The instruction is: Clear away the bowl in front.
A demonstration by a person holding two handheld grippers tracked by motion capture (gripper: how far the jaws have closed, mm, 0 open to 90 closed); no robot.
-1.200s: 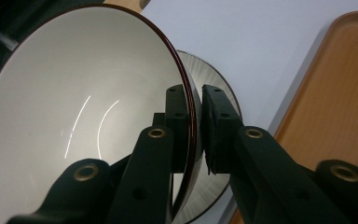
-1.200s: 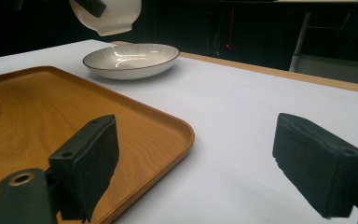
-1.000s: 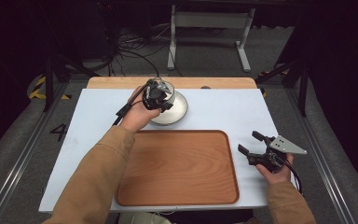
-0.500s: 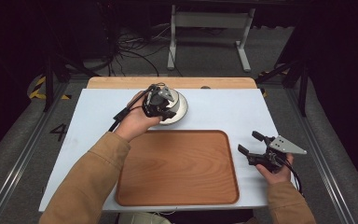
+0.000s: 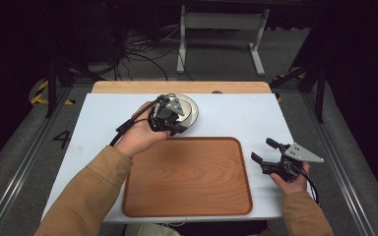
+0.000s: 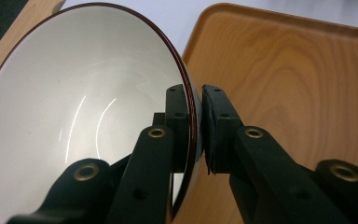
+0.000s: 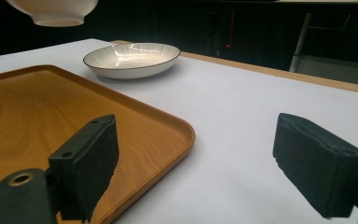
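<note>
My left gripper (image 5: 169, 119) is shut on the rim of a white bowl (image 6: 74, 116) with a dark edge, one jaw inside and one outside. The bowl (image 7: 51, 11) hangs in the air, tilted, over the far left corner of the wooden tray (image 5: 187, 177). Behind it a shallow striped plate (image 5: 192, 109) rests on the white table; the same plate (image 7: 130, 58) lies beyond the tray (image 7: 28, 107) in the right gripper view. At the tray's right side my right gripper (image 5: 263, 150) rests low over the table, open, with nothing between its pads (image 7: 317, 168).
The white table top (image 5: 103, 118) ends in a wooden strip (image 5: 177, 87) at the far edge. A metal stand (image 5: 221, 29) and loose cables (image 5: 138, 54) lie on the dark floor beyond. Bare table stretches to the right of the tray.
My left gripper has lifted the bowl off the plate and carried it nearer, toward the tray's far left corner. The right gripper has stayed where it was.
</note>
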